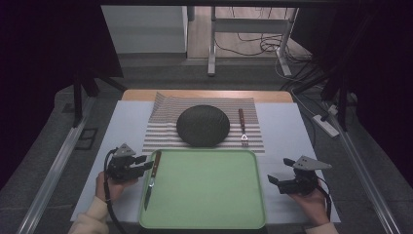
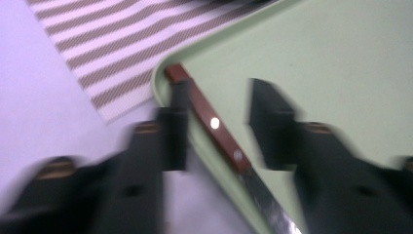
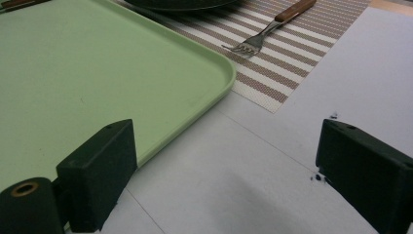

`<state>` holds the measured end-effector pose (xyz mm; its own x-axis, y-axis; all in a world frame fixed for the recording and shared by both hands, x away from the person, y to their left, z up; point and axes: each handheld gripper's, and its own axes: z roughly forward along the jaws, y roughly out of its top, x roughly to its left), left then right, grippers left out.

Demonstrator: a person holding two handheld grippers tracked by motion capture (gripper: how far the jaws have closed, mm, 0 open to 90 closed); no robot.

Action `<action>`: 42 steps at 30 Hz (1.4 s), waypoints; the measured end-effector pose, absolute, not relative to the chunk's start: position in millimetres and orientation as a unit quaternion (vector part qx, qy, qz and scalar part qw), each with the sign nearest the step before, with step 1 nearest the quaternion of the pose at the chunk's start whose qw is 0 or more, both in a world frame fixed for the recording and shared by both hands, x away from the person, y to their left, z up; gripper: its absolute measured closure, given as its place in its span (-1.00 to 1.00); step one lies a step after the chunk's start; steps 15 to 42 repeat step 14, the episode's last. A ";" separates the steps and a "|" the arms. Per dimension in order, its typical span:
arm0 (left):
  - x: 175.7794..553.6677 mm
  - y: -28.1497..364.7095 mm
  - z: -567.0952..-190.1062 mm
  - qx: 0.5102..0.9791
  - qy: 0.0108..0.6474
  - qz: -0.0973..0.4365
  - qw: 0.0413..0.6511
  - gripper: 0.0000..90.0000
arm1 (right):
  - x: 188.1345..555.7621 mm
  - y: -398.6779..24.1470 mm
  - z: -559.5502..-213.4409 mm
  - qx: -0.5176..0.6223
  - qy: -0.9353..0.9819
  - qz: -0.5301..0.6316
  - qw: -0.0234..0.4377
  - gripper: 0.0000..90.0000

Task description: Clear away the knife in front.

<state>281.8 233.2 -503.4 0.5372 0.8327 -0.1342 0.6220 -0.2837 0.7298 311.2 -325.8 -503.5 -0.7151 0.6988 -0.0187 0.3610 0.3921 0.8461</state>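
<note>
A knife with a red-brown wooden handle lies along the left rim of a green tray, handle at the far end. My left gripper sits just left of that handle. In the left gripper view the picture is blurred; the jaws stand apart with the knife handle between them, and neither pad presses on it. My right gripper rests open on the white table cover to the right of the tray, with nothing between its fingers. The tray's near right corner lies just ahead of it.
Beyond the tray, a dark round plate sits on a striped placemat. A fork with a wooden handle lies on the mat right of the plate, tines toward me. The fork is ahead of the right gripper.
</note>
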 end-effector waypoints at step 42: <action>272.1 236.0 -506.1 0.786 0.468 0.147 0.377 -0.31 | 310.0 -326.0 -501.9 0.318 0.809 0.455 0.192 -0.83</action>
